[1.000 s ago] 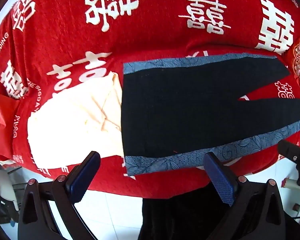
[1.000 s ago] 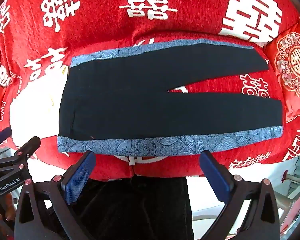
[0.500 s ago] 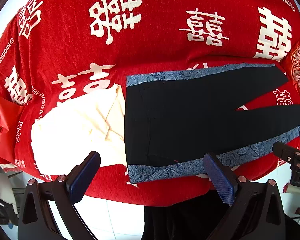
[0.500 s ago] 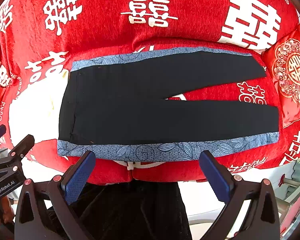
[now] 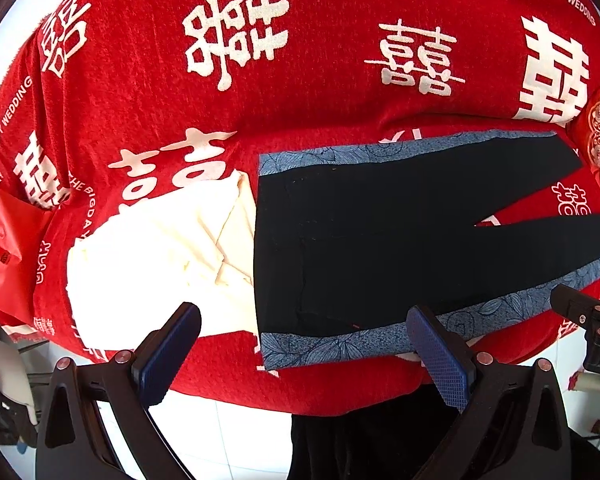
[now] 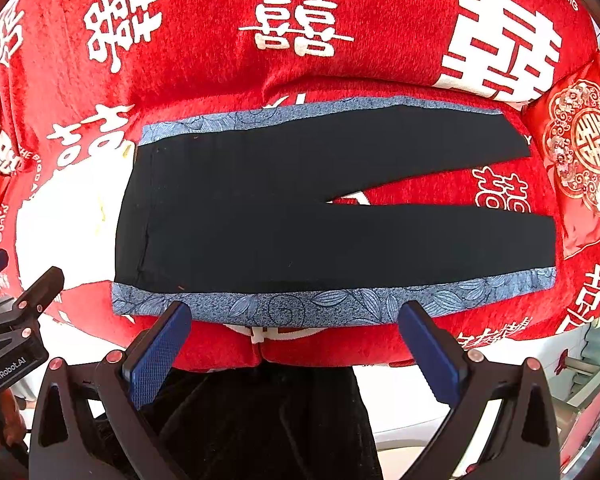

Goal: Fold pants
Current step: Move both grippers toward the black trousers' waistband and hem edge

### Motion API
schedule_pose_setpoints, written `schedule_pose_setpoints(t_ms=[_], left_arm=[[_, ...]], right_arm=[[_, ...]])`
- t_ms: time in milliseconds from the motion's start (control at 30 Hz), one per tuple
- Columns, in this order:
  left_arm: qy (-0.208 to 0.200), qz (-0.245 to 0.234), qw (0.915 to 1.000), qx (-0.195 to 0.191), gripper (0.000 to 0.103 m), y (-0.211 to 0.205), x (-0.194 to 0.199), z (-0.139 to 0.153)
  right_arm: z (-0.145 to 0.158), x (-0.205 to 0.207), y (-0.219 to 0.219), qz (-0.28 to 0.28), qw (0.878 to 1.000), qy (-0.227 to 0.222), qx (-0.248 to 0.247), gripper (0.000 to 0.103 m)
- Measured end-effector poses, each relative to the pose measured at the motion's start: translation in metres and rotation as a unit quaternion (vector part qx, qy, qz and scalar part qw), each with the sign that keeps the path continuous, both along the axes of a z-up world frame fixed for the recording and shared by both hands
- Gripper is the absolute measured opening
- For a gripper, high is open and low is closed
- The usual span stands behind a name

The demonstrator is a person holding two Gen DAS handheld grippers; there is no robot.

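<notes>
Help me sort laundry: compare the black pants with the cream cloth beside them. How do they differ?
The black pants are dark with blue leaf-patterned side stripes; the cream cloth is plain and pale. The pants lie spread flat with both legs apart; the cloth shows creases and layered folds. The waistband edge of the pants meets or overlaps the cloth's near side. Both lie on the red blanket, and neither is held.

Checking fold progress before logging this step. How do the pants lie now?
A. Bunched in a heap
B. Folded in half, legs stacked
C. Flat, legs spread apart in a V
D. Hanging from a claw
C: the pants lie flat on the red cloth, legs split by a red gap.
</notes>
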State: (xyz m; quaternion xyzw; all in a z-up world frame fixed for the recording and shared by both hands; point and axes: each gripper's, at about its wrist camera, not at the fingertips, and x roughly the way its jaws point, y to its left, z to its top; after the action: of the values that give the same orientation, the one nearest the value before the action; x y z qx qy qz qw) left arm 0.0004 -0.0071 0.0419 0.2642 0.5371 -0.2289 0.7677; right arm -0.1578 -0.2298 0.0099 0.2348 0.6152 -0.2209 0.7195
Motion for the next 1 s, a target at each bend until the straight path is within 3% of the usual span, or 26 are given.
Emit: schedule_pose_setpoints(t_ms=[633, 800, 1000], left_arm=[[-0.005, -0.002, 0.9998, 0.016, 0.103, -0.018, -0.001, 0.002], [0.008, 0.021, 0.9996, 0.015, 0.103, -0.026, 0.000, 0.003], [-0.014, 0.062, 0.9979, 0.014, 0.103, -0.036, -0.012, 0.016]], right_arm=[[-0.002, -0.002, -0.013, 0.007, 1.000, -0.003, 0.004, 0.103], [-0.002, -0.007, -0.025, 0.007, 1.000, -0.008, 0.011, 0.103], [0.005, -0.015, -0.043, 0.030, 0.999, -0.014, 0.003, 0.103]])
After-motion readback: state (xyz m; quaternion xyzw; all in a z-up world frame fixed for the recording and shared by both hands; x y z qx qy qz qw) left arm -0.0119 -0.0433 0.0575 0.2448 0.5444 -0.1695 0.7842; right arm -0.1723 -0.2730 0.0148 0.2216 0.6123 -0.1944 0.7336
